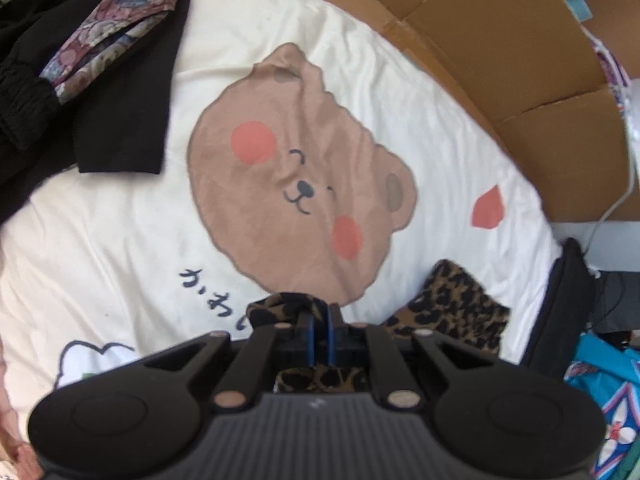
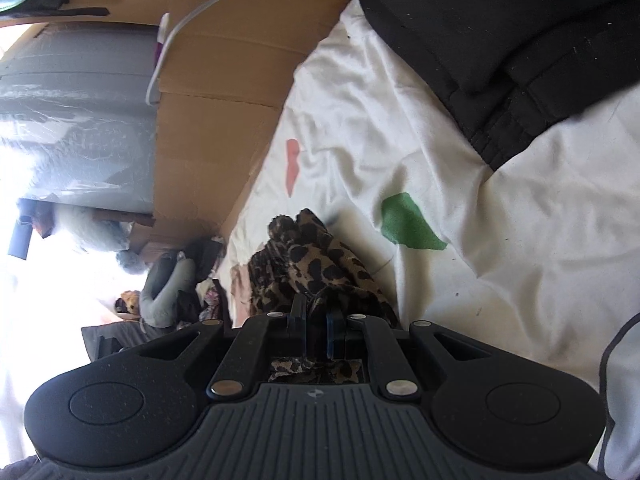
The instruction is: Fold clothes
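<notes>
A leopard-print garment hangs over a white bedsheet printed with a brown bear face. My left gripper is shut on an edge of it, with cloth bunched around the blue pads and showing beneath the jaws. In the right wrist view the same leopard-print garment is bunched in front of my right gripper, which is shut on another part of it. The cloth droops between the two grips toward the sheet.
Black clothes with a patterned floral piece lie at the sheet's upper left. A black garment covers the upper right of the right view. Cardboard lines the bed's far side, with a white cable over it. Bags and clutter sit beside the bed.
</notes>
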